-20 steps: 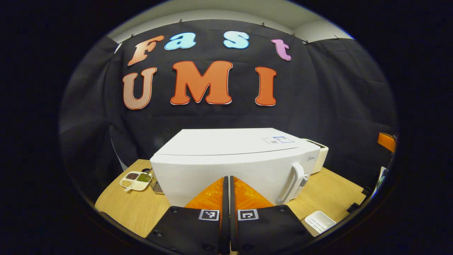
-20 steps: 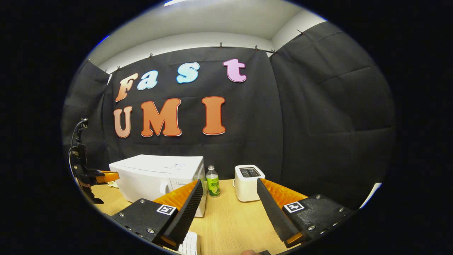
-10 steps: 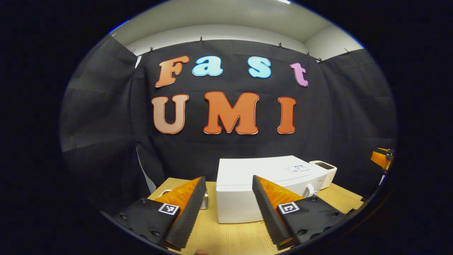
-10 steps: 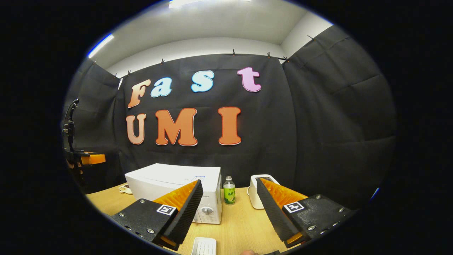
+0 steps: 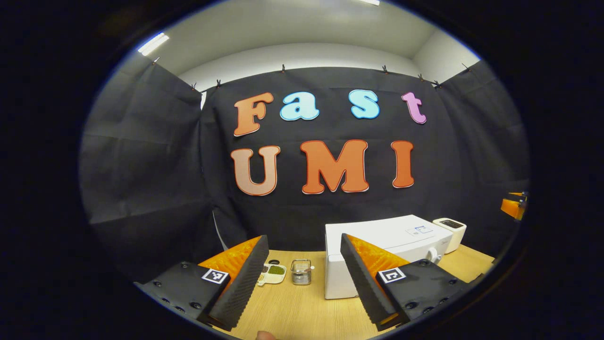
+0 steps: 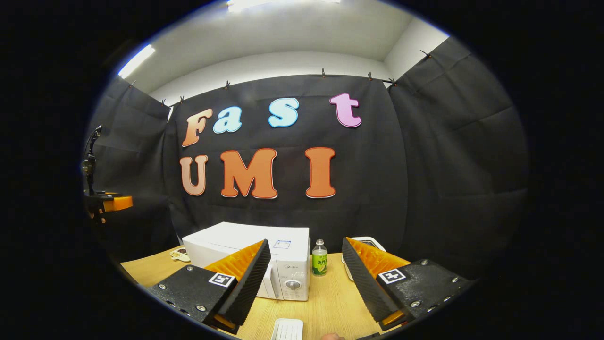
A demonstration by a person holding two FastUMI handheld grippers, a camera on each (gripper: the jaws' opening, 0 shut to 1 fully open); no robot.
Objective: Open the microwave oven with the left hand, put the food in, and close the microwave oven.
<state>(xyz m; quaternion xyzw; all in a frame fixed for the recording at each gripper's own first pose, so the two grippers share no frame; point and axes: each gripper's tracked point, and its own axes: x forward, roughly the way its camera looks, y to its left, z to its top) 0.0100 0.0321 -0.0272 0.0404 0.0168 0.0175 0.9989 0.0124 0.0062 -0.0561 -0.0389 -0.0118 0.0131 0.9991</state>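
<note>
In the left gripper view, the left hand-held gripper (image 5: 299, 283) hangs spread apart over the light wooden tabletop (image 5: 302, 311). The white box-shaped microwave oven (image 5: 377, 245), door closed, sits toward the tabletop's right. Left of it stand a wire mesh basket (image 5: 301, 272) and a white divided dish (image 5: 271, 273) of green and dark grains.

In the right gripper view, the right hand-held gripper (image 6: 304, 283) is likewise spread apart. A green-labelled plastic bottle (image 6: 319, 258) stands just right of the microwave oven; a white ridged tray (image 6: 288, 329) lies at the near edge.

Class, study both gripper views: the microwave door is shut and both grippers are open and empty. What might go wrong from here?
1. The left gripper is well back from the microwave; a hurried reach might miss its handle.
2. A wire basket and a divided dish sit left of the microwave; the door, if it swings that way, may hit them.
3. A bottle stands by the microwave; the right gripper could topple it.
</note>
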